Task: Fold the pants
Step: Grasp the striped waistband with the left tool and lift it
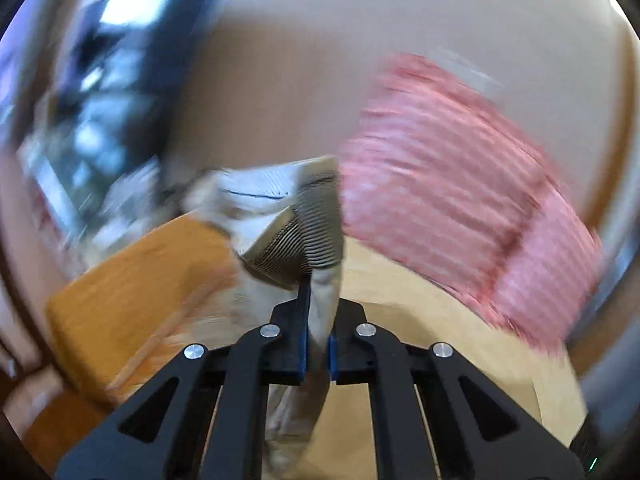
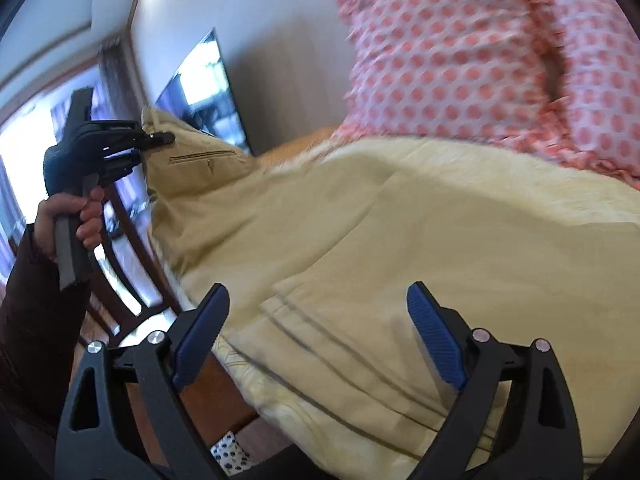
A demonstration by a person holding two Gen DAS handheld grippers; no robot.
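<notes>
The khaki pants (image 2: 200,168) hang by their waistband from my left gripper (image 2: 160,139), held up at the left above the bed; a back pocket faces the right wrist camera. In the left wrist view the left gripper (image 1: 318,280) is shut on the pants' waistband (image 1: 288,236), with pale fabric bunched between the fingers and hanging below. My right gripper (image 2: 316,328) is open and empty, low over the bed's near edge, well to the right of and below the pants.
The bed is covered with a cream quilt (image 2: 400,220). Pink polka-dot pillows (image 2: 460,52) lie at its head, also seen blurred in the left wrist view (image 1: 452,192). A dark TV screen (image 2: 208,88) hangs on the wall. A wooden bed frame (image 2: 132,280) runs at left.
</notes>
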